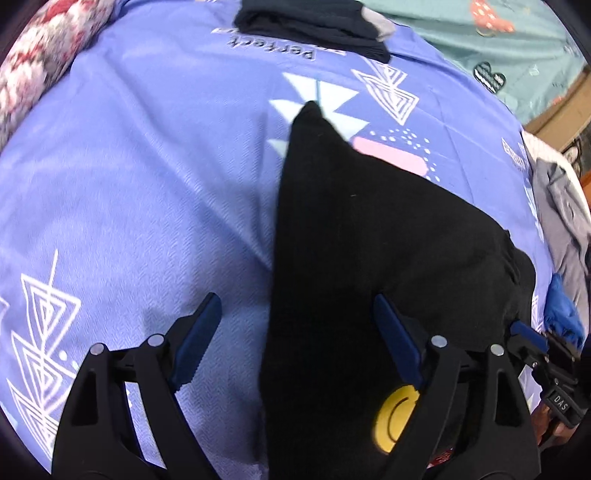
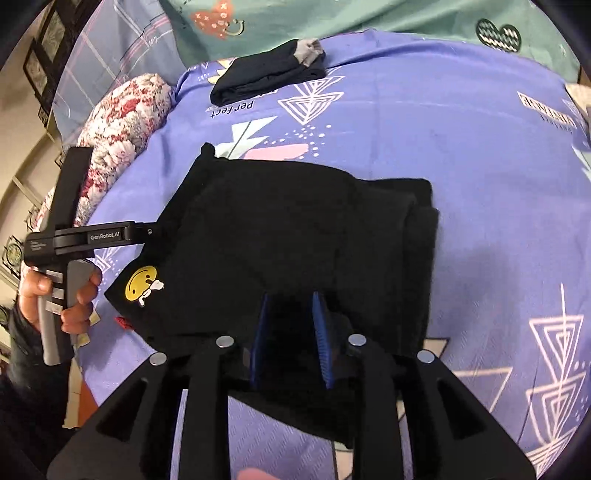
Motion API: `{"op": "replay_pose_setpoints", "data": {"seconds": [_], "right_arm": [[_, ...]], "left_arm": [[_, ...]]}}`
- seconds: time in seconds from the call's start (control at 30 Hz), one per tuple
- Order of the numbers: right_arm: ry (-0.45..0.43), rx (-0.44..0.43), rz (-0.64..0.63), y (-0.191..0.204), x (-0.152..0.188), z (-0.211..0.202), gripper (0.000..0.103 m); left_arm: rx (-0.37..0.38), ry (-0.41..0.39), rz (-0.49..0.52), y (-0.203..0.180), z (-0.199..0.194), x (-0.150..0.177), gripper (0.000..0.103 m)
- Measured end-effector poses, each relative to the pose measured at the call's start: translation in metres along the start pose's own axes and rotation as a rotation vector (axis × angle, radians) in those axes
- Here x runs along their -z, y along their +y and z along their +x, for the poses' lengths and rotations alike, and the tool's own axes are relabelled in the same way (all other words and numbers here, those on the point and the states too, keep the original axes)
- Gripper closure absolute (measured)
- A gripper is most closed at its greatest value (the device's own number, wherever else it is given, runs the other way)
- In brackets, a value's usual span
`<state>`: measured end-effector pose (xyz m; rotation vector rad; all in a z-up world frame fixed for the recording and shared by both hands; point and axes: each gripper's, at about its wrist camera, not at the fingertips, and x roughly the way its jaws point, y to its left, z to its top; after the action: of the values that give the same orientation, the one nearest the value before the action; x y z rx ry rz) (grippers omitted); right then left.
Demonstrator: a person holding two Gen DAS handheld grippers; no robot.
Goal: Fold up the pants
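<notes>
Black pants [image 2: 295, 229] lie folded into a thick pad on the purple bedsheet [image 2: 480, 166], with a yellow smiley patch [image 2: 142, 282] at their near left corner. My right gripper [image 2: 291, 304] hovers low over the near part of the pants, its blue pads a narrow gap apart, and I see no fold pinched between them. My left gripper [image 1: 297, 310] stands wide open across the left edge of the pants [image 1: 369, 240]: one finger is over the sheet, the other over the black cloth near the patch [image 1: 395, 417]. A hand [image 2: 74, 299] holds its handle.
A smaller folded dark garment [image 2: 266, 74] lies at the far side of the sheet. A floral pillow [image 2: 122, 122] lies at the left and teal bedding [image 2: 369, 18] beyond. Grey [image 1: 561, 206] and blue [image 1: 561, 314] clothes are heaped at the right edge.
</notes>
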<state>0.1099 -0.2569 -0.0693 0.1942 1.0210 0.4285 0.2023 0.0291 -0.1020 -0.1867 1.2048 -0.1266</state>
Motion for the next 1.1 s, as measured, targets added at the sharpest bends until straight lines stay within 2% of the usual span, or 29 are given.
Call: {"op": "replay_pose_setpoints", "data": {"seconds": [0.13,0.2,0.33,0.53,0.7,0.87,0.93,1.03,1.1], "right_arm": [[-0.023,0.019,0.010,0.003,0.003,-0.011,0.075],[-0.035,0.001,0.016,0.007,0.007,-0.018,0.068],[-0.060,-0.024,-0.006,0.017,0.016,-0.031,0.060],[-0.041,-0.018,0.008,0.005,0.028,-0.029,0.060],[-0.053,0.010,0.001,0.011,0.029,-0.035,0.059],[-0.087,-0.044,-0.034,0.029,0.029,-0.043,0.059],[-0.064,-0.053,-0.041,0.032,0.031,-0.036,0.059],[-0.004,0.000,-0.001,0.022,0.038,-0.021,0.059],[0.016,-0.011,0.027,0.014,0.042,-0.018,0.059]], "left_arm": [[-0.010,-0.006,-0.007,0.000,-0.003,0.003,0.018],[-0.012,-0.009,-0.002,-0.002,-0.005,0.004,0.018],[-0.008,-0.014,0.002,-0.001,-0.011,0.011,0.018],[-0.003,-0.004,-0.009,0.004,-0.011,0.018,0.018],[-0.023,-0.009,0.001,0.006,-0.017,0.026,0.018],[-0.015,-0.027,0.031,0.000,-0.031,0.039,0.018],[-0.009,-0.024,0.032,0.001,-0.032,0.045,0.018],[-0.003,-0.011,0.023,0.006,-0.029,0.054,0.017],[-0.010,0.001,0.016,0.013,-0.027,0.057,0.015]]}}
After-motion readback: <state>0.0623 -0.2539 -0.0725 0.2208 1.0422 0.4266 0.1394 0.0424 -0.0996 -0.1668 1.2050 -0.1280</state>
